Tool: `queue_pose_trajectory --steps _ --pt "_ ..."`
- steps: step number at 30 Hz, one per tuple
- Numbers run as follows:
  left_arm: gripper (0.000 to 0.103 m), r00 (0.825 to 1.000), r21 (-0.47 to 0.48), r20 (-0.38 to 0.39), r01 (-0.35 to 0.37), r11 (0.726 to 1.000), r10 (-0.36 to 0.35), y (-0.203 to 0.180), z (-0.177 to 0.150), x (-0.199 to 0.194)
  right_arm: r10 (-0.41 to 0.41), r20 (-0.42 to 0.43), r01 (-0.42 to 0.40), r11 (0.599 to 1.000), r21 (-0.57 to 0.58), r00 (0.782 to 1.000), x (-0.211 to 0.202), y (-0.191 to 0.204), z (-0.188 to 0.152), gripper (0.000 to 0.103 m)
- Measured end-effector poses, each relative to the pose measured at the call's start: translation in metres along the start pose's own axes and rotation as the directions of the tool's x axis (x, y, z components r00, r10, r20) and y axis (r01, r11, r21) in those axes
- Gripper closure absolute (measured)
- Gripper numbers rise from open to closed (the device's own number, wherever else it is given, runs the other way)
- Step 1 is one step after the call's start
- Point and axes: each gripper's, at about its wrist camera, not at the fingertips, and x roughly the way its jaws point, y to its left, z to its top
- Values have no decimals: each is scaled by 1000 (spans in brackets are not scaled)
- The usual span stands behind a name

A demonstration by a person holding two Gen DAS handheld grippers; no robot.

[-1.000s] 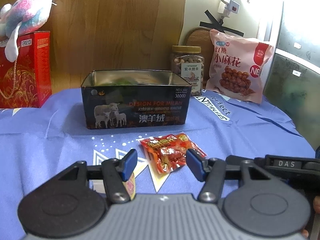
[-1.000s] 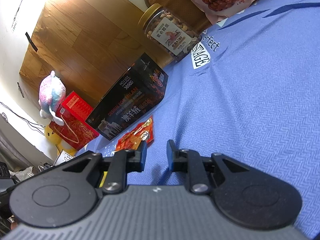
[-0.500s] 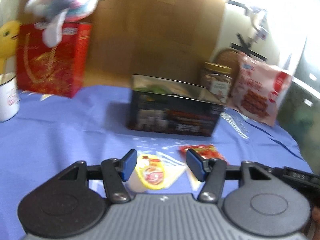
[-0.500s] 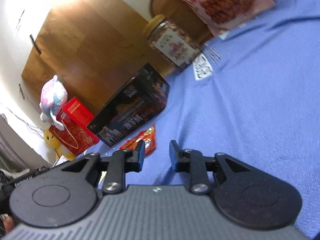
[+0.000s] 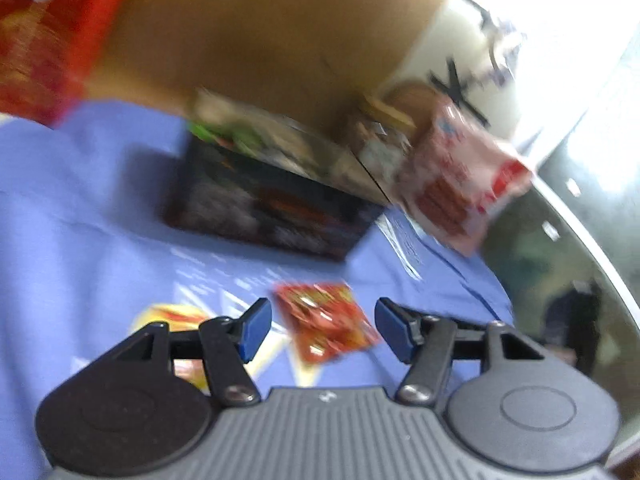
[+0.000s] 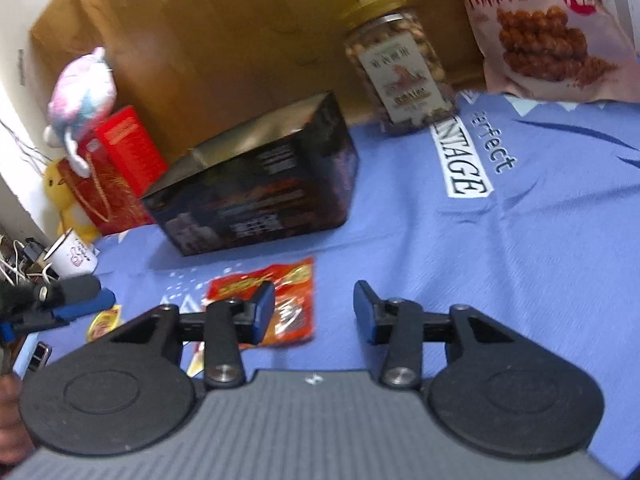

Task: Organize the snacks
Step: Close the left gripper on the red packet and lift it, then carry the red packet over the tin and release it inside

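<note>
A blue cloth [image 6: 520, 240] covers the table. The red snack packet [image 5: 326, 326] lies flat in front of the dark box [image 6: 260, 196]. Both the left gripper [image 5: 323, 330] and the right gripper [image 6: 314, 312] are wide apart and empty. It is better to lower one straight over the packet's edge, because a flat packet slips easily.

Desk [image 6: 540, 240] covered by blue cloth printed with white lettering. Lying flat on it: red snack packet [image 6: 280, 300], yellow packet [image 6: 104, 320] just to its left. Standing on it: dark open-topped tin box [image 6: 256, 196], nut jar [image 6: 400, 76], pink snack bag [image 6: 548, 32], white mug [image 6: 76, 256], red gift bag [image 6: 104, 196].
</note>
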Motion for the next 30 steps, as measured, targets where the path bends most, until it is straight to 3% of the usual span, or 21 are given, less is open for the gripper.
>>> queue_pose_trajectory --steps 1,2,3,5,8,11,12,13,16,20,23,25,27,28,30 --pt "40 999 5 -33 -22 1000 22 -3 0 11 15 -33 -14 1000 28 999 5 -5 5 56" --pt "34 997 70 -14 -78 994 79 -12 -1 18 37 -68 -33 998 52 997 12 -10 8 57" --pt "22 991 106 -11 -128 986 130 -18 -2 25 54 -70 -50 997 57 996 14 -11 8 58" --pt "18 991 134 -20 -126 983 129 -23 -2 36 66 -90 -61 996 65 994 17 -11 12 58" --pt "20 987 182 -32 -151 972 159 -31 -3 50 103 -122 -95 993 69 987 20 -5 12 57" --pt "31 981 241 -57 -167 956 186 -37 -9 60 70 -95 -71 997 -8 993 17 8 2 58" --pt "32 982 213 -105 -134 968 159 -32 -10 65 59 -82 -62 998 -33 995 16 12 0 61" --pt "32 984 215 -87 -136 967 158 -29 -11 62 37 -62 -41 997 -65 997 14 15 -5 66" --pt "37 981 197 -115 -131 972 155 -21 -7 56 46 -25 -49 991 -122 999 6 15 -15 66" --pt "37 981 63 -177 -69 996 79 -7 5 53 106 -63 -109 992 -57 992 4 4 -10 66" --pt "37 978 -56 -205 16 998 -27 1 11 64 157 -107 -153 987 51 982 11 -4 1 66" --pt "44 980 -112 -186 42 993 -63 6 13 70 237 -126 -216 963 159 963 21 -11 3 67" --pt "69 982 -159 -176 32 987 -60 13 13 73 296 -119 -257 930 265 948 29 -20 2 74" --pt "75 984 -152 -175 19 988 -46 12 13 73 316 -111 -268 910 317 942 32 -26 0 81" --pt "80 984 -140 -173 6 990 -31 10 11 71 328 -91 -277 893 354 940 33 -31 -4 84"
